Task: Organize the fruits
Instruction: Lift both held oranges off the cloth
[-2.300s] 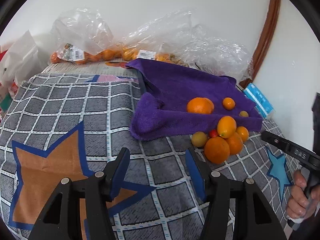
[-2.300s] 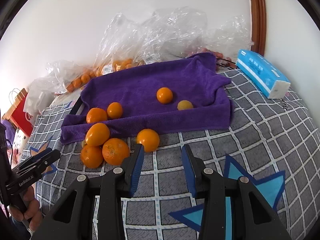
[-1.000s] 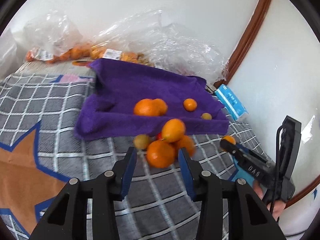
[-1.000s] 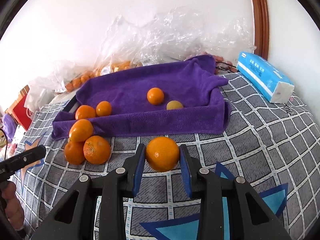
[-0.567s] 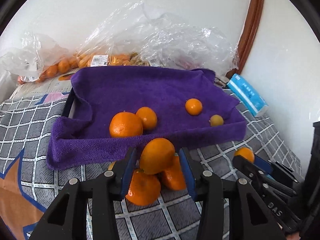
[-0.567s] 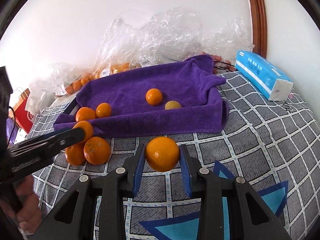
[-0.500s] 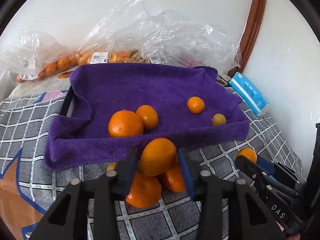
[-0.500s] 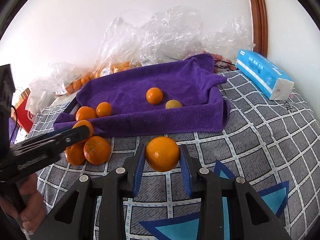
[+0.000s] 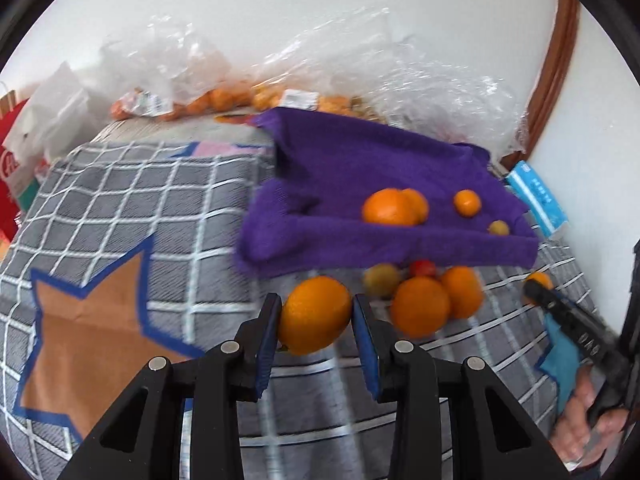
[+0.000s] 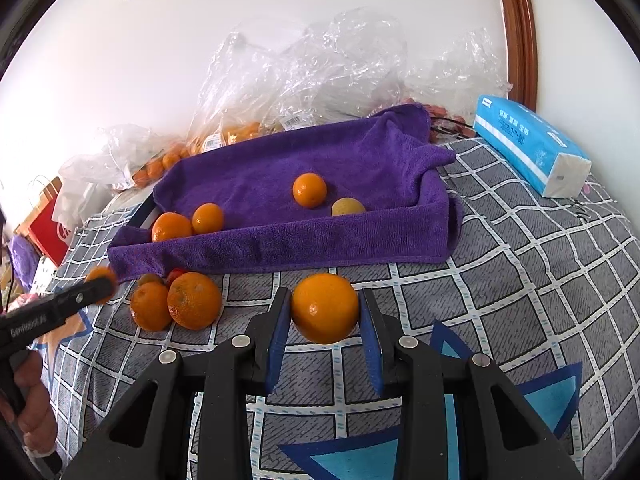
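Observation:
My left gripper (image 9: 314, 320) is shut on an orange (image 9: 315, 314) and holds it above the checked cloth, left of the fruit pile (image 9: 424, 300). My right gripper (image 10: 324, 312) is shut on another orange (image 10: 325, 307) in front of the purple towel tray (image 10: 280, 246). The tray holds several fruits: two oranges (image 10: 172, 227) at its left, a small orange (image 10: 309, 189) and a yellowish fruit (image 10: 347, 207) in the middle. A pile of oranges (image 10: 194, 300) with a small red fruit (image 10: 176, 274) lies on the cloth before the tray.
Clear plastic bags with oranges (image 10: 240, 132) lie along the wall behind the tray. A blue tissue pack (image 10: 532, 144) sits at the right. A red bag (image 10: 48, 224) stands at the far left. The grey checked cloth (image 9: 120, 216) covers the table.
My left gripper has lifted its orange off the pile and swung left and back, away from the tray. My right gripper still holds its orange in the same place.

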